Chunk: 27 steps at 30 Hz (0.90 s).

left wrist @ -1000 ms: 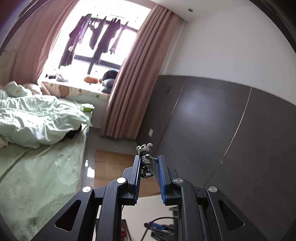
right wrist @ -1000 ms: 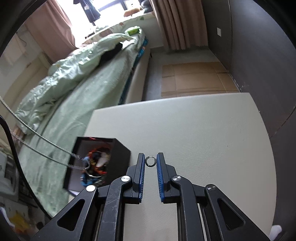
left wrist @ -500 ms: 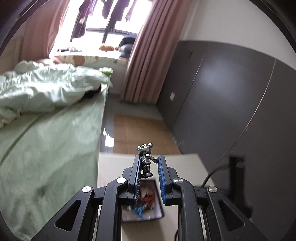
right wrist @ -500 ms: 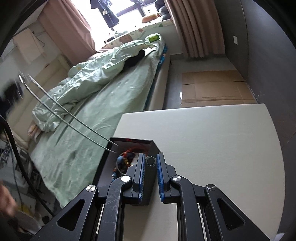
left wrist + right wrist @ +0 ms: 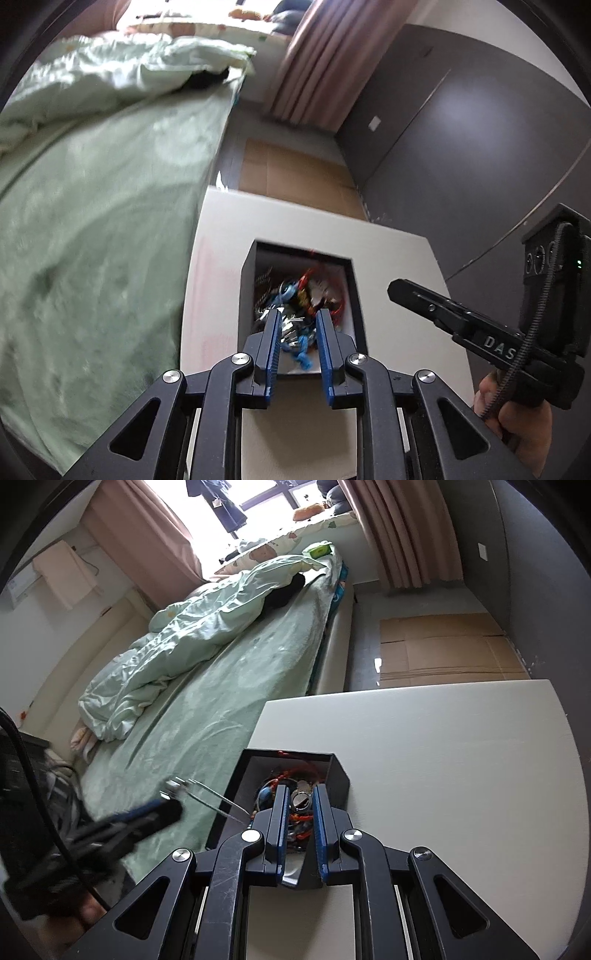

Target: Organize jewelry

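Note:
A black open box [image 5: 246,291] full of mixed jewelry [image 5: 299,295] stands on the white table [image 5: 218,295]. My left gripper [image 5: 297,319] hangs just above the box with its blue pads apart and nothing between them. The right gripper's body [image 5: 480,332] shows at right in that view. In the right wrist view the box [image 5: 338,775] lies under my right gripper [image 5: 300,794], which holds a small silver ring [image 5: 300,800] between its pads. The left gripper [image 5: 122,823] shows blurred at lower left, with a thin silver chain [image 5: 210,797] trailing by the box.
A bed with green bedding [image 5: 221,686] runs along the table's left side. Flattened cardboard [image 5: 443,646] lies on the floor beyond the table. A dark wall [image 5: 461,147] stands at right.
My left gripper tilted down over the box and opened; the small metal bear figure is gone from its jaws. My right gripper moved left with the ring to above the box.

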{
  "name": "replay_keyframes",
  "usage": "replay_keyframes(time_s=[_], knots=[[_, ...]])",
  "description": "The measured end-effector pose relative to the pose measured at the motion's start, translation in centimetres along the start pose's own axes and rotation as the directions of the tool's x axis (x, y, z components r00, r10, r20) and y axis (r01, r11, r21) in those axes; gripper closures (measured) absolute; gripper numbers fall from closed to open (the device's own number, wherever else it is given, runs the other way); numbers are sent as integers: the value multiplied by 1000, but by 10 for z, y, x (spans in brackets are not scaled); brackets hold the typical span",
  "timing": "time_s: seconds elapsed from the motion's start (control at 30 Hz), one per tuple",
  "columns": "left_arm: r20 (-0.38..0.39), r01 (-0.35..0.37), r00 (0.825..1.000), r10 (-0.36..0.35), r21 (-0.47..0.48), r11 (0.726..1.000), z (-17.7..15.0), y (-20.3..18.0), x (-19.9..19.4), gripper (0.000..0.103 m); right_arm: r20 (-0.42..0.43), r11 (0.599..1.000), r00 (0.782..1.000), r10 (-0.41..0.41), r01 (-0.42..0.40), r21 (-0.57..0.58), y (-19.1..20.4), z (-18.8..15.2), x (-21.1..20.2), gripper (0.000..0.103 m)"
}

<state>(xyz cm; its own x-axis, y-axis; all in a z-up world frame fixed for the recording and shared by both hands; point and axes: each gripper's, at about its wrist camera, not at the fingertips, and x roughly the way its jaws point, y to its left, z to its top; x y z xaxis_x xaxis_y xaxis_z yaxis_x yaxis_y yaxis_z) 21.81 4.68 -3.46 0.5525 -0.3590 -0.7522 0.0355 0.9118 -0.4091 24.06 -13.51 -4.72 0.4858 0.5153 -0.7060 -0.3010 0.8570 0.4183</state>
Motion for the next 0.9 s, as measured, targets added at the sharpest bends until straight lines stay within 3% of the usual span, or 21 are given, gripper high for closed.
replay_keyframes(time_s=[0.03, 0.1, 0.17, 0.53, 0.57, 0.6, 0.67, 0.83, 0.9], knots=[[1, 7, 1000, -7, -11, 1000, -1, 3, 0, 78, -4, 1000, 1000, 3, -3, 1, 1, 0, 1, 89], [22, 8, 1000, -8, -20, 1000, -3, 6, -3, 53, -19, 1000, 1000, 15, -15, -1, 5, -1, 7, 89], [54, -4, 999, 6, -34, 999, -6, 9, -8, 45, -31, 999, 999, 34, -34, -4, 10, -2, 13, 89], [105, -64, 992, 77, -123, 990, -6, 32, -16, 45, -76, 997, 995, 62, -65, -32, 34, -5, 35, 88], [106, -65, 991, 78, -124, 990, -7, 33, -17, 45, -82, 998, 995, 56, -58, -27, 33, -6, 35, 79], [105, -66, 991, 79, -126, 990, -8, 34, -18, 45, -80, 998, 996, 50, -52, -19, 31, -6, 33, 58], [105, -66, 991, 79, -122, 990, -11, 33, -19, 44, -53, 999, 998, 30, -31, -12, 27, -8, 24, 37], [117, -70, 990, 82, -103, 992, -22, 24, -26, 28, -21, 1000, 1000, 3, -3, 7, 15, -16, 2, 34], [131, -68, 988, 80, -90, 994, -28, 17, -31, 20, -1, 1000, 1000, -20, 20, 18, 10, -21, -8, 25]])
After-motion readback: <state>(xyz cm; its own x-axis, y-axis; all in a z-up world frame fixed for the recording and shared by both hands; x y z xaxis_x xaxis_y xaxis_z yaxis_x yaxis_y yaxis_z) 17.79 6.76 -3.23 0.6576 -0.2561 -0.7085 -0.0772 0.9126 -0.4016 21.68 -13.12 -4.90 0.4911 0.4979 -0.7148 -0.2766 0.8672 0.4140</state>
